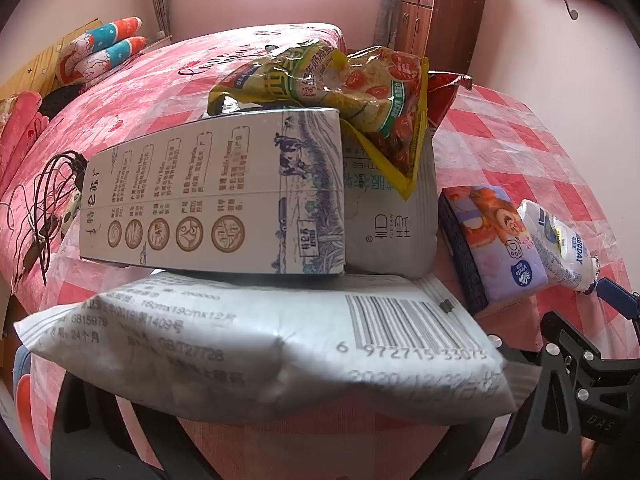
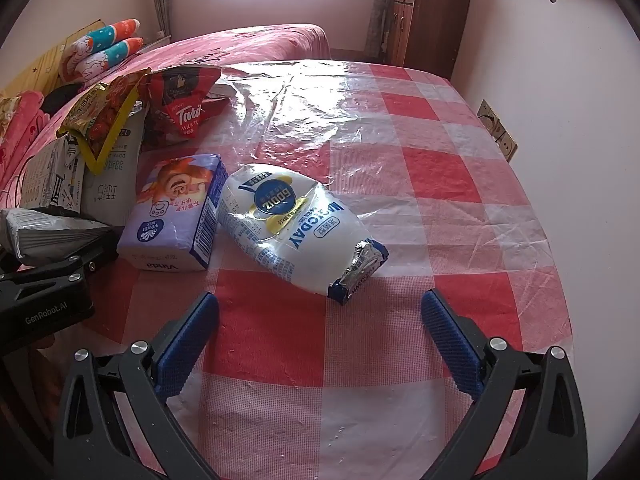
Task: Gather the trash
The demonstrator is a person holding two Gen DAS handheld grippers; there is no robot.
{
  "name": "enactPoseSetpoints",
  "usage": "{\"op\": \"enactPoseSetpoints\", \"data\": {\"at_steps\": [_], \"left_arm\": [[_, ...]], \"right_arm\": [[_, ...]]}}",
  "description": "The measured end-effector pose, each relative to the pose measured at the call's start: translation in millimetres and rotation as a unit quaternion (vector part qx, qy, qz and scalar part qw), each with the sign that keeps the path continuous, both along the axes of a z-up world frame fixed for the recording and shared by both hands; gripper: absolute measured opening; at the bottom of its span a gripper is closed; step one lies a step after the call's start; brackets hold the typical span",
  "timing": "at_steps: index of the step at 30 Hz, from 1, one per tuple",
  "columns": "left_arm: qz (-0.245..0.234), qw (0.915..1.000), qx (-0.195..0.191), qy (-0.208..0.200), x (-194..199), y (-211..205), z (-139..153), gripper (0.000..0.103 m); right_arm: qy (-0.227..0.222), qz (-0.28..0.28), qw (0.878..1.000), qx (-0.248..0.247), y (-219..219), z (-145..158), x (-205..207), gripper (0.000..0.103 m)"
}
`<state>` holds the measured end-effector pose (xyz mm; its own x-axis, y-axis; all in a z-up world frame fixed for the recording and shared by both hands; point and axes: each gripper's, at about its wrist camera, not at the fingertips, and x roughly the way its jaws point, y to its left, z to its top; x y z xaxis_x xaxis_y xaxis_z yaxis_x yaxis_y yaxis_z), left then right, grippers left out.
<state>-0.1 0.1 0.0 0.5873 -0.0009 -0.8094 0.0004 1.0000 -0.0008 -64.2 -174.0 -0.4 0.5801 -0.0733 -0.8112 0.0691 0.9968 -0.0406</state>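
My bench [image 2: 420, 168], under a red-checked plastic cloth, carries a white milk pouch [image 2: 288, 224] beside a purple tissue pack [image 2: 176, 216], with wrappers piled at the left.

Right tongs [image 2: 320, 320] tilted downward, jaws spread wide, empty; left tongs [image 2: 60, 264] beside them

A grey-white wipes pack [image 1: 256, 344] with a barcode lies flat at the near left edge of the table [image 2: 440, 168]. Behind it a milk carton [image 1: 224, 196] lies on its side against an upright grey pouch [image 1: 392, 232], with a yellow snack bag [image 1: 344, 92] on top. A red milk-tea bag [image 2: 182, 108] stands behind. Towards the middle, a purple tissue pack [image 2: 176, 216] lies just beside a white, crumpled milk pouch [image 2: 296, 224].
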Motion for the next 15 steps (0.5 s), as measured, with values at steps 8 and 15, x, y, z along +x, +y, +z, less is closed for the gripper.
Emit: {"op": "enactPoseSetpoints", "data": {"at_steps": [8,15], "left_arm": [[0.000,1.0000,0.001,0.000,0.9,-0.5,0.0,0.100],[0.000,1.0000,0.000,-0.001,-0.6,0.0,0.2,0.100]], "right_arm": [[-0.001,0.000,1.000,-0.001,-0.5,-0.5,2.3,0.099],[-0.001,0.000,1.000,-0.002,-0.2,-0.2,1.8,0.100]]}}
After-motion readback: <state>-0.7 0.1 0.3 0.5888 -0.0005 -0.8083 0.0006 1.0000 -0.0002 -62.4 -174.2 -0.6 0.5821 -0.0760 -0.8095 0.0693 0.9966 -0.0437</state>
